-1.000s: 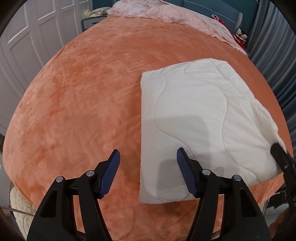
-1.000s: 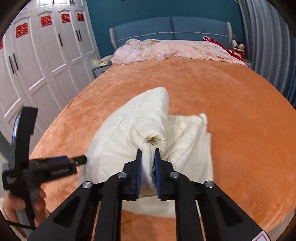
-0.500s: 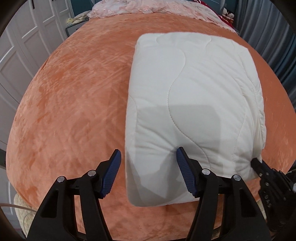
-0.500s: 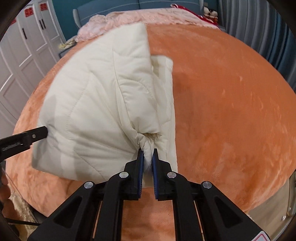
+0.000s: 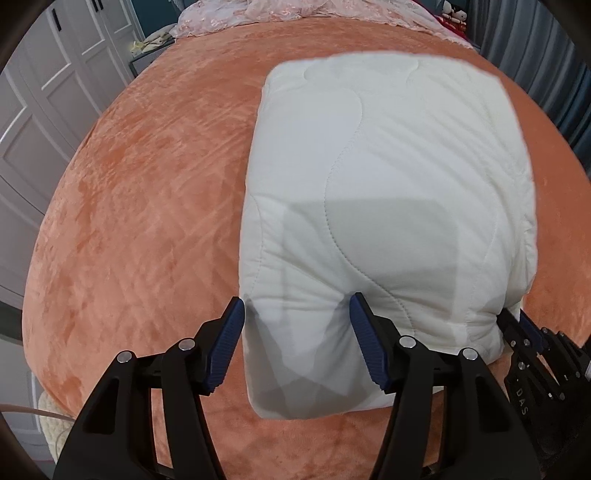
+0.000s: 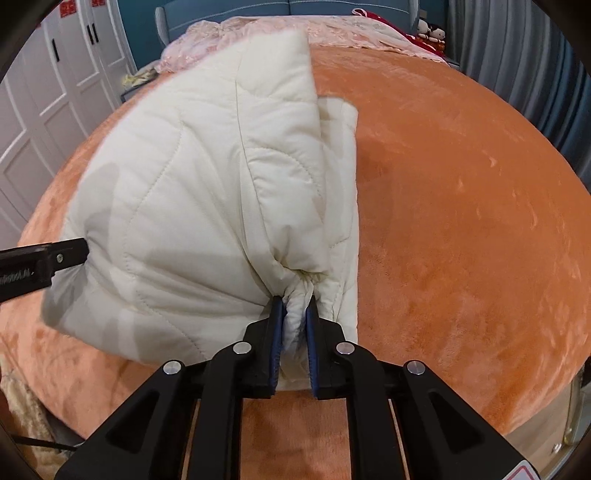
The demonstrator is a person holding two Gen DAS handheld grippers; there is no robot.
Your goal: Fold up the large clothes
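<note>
A folded cream quilted garment (image 5: 388, 177) lies on the orange bed cover (image 5: 147, 192); it also shows in the right wrist view (image 6: 207, 206). My left gripper (image 5: 297, 317) is open, its fingers straddling the garment's near left corner. My right gripper (image 6: 294, 314) is shut on the bunched near right corner of the garment. The right gripper also shows at the lower right of the left wrist view (image 5: 524, 328), and the tip of the left gripper shows at the left edge of the right wrist view (image 6: 55, 254).
A pink bedspread (image 6: 295, 29) and blue headboard (image 6: 229, 7) are at the far end. White wardrobe doors (image 5: 44, 92) stand on the left, grey curtains (image 6: 517, 55) on the right. The bed's near edge (image 6: 480, 424) is just below the grippers.
The left gripper has closed in on the garment until its open fingers straddle the near left corner. The right gripper has kept its grip, and the garment now fills more of both views.
</note>
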